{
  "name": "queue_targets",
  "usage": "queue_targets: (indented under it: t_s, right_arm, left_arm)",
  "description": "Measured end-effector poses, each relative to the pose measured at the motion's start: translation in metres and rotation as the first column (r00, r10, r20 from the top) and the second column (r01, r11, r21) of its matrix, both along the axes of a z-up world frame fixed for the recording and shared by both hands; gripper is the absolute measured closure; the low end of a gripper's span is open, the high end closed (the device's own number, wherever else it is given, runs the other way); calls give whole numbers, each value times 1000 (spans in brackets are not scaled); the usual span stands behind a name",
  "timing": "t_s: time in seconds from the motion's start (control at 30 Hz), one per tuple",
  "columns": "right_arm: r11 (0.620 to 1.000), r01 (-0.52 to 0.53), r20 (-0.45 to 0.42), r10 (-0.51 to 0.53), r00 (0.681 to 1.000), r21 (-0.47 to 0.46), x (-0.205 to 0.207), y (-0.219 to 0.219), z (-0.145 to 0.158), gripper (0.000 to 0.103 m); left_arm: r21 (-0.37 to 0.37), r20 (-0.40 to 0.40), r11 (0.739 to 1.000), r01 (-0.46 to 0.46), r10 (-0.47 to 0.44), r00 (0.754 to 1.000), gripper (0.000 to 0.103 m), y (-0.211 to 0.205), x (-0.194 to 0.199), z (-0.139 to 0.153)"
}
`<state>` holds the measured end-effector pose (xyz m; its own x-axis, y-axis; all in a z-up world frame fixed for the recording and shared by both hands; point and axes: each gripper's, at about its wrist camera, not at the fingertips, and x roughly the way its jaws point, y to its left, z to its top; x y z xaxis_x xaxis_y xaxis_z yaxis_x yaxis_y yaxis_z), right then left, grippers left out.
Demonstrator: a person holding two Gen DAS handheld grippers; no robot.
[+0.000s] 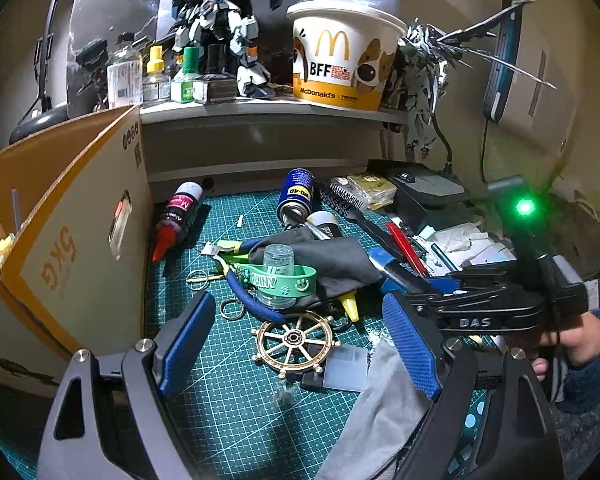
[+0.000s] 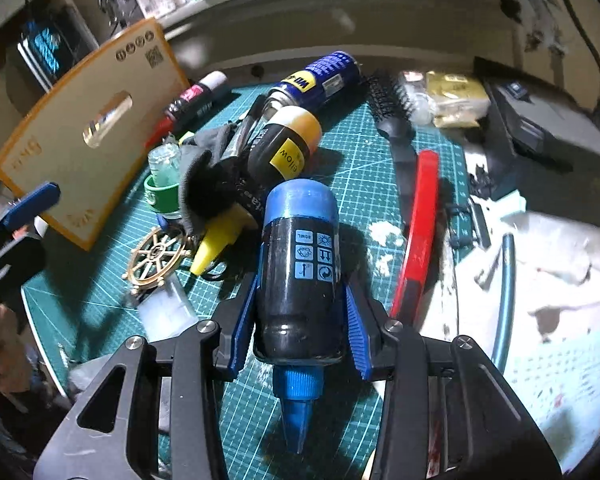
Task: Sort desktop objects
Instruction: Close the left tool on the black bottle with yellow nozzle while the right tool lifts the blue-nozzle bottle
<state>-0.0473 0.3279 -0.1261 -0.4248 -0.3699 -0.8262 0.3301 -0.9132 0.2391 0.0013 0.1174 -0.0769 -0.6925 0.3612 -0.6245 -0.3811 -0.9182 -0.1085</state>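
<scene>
While a green cutting mat [image 1: 236, 408] covers the cluttered desk, a tall cardboard box [image 1: 64, 216] stands at its left edge. Behind, on a shelf, sit a McDonald's bucket [image 1: 342, 60] and a robot model [image 1: 220, 28]. On the mat lie a WD-40 can [image 2: 320, 80], a black hairbrush [image 2: 392, 116], a red cutter [image 2: 420, 224], a dark cloth [image 1: 332, 256], a yellow-tipped bottle [image 2: 268, 168] and a brass ship's wheel [image 1: 294, 338]. The right gripper [image 2: 300, 316] clamps a black ink bottle [image 2: 302, 256] with a blue base, lifted above the mat's middle, its blue nozzle pointing back toward the camera. The left gripper [image 1: 300, 344] hangs over the ship's wheel with its jaws wide and nothing between them.
</scene>
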Motion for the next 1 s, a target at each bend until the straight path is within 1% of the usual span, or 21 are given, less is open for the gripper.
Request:
queue_targets:
  t_s: [0.1, 0.27, 0.33, 0.4, 0.5, 0.6, 0.7, 0.77, 0.93, 0.97, 1.0]
  right_arm:
    - [999, 33, -24, -33, 999, -3, 4, 12, 10, 64]
    - [996, 91, -88, -91, 992, -9, 9, 35, 38, 64]
    - [993, 117, -117, -118, 986, -11, 11, 44, 51, 64]
    - [990, 138, -137, -141, 981, -26, 12, 49, 61, 64]
    - [987, 155, -163, -162, 973, -51, 14, 57, 72, 64]
    - [987, 151, -173, -160, 972, -63, 17, 61, 78, 64]
    - [985, 157, -177, -167, 970, -67, 21, 66, 82, 64]
    - [984, 161, -184, -171, 968, -69, 24, 70, 85, 64]
    - [982, 167, -194, -180, 964, -83, 30, 79, 89, 64]
    - [982, 168, -193, -182, 964, -84, 30, 80, 89, 64]
    - [982, 170, -193, -183, 964, -84, 31, 82, 89, 64]
  left_arm:
    - [-5, -11, 1000, 12, -12, 1000, 17, 5, 0, 3]
    - [0, -12, 999, 43, -43, 999, 17, 20, -9, 6]
    - [12, -24, 998, 65, -64, 998, 17, 29, -18, 11]
    - [6, -30, 998, 61, -60, 998, 17, 37, -29, 15]
    - [-36, -19, 999, 28, -29, 999, 17, 50, -57, 14]
    - [-37, 34, 999, 21, -20, 999, 17, 63, -85, 3]
    - [-40, 101, 999, 35, -31, 994, 17, 78, -101, -14]
    - [-55, 130, 998, 36, -28, 991, 17, 87, -107, -25]
    - [-79, 153, 997, 15, -3, 988, 17, 103, -125, -43]
    - [-83, 158, 997, 10, 3, 987, 19, 105, -128, -46]
    - [-85, 164, 996, 11, 3, 986, 25, 107, -131, -48]
